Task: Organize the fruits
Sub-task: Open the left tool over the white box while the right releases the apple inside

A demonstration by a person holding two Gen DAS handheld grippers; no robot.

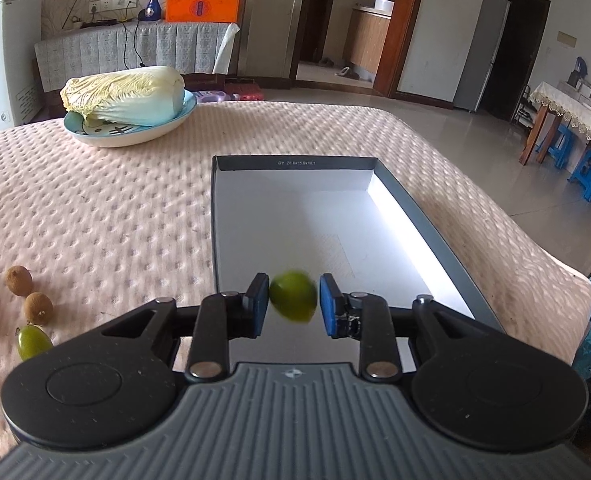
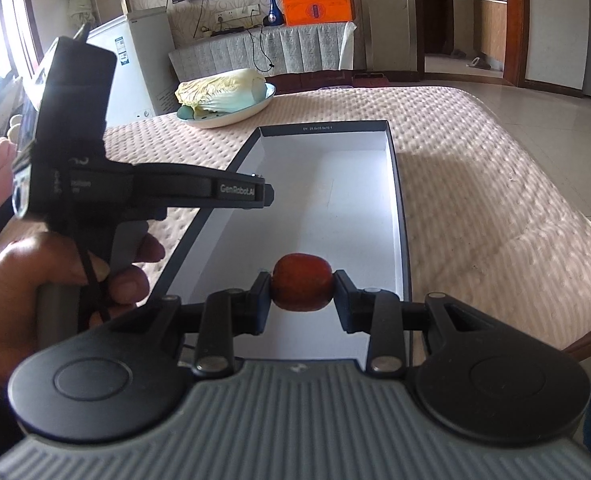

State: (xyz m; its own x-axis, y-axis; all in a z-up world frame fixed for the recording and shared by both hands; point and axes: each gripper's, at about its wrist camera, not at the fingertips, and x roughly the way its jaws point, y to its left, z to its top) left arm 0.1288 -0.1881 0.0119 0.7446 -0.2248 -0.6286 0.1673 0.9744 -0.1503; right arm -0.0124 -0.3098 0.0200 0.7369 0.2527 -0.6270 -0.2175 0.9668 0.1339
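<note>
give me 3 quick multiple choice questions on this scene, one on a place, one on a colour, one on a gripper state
1. Where does the cabbage lie? A in the box; B on a plate; C on the floor.
2. What colour is the fruit between the left gripper's pads? A green; B red; C brown.
3. The right gripper is: A open, empty; B shut on the box rim; C shut on a red fruit.
Answers: B, the cabbage rests on the plate; A, it is green, though blurred; C, both pads press the red fruit's sides.
</note>
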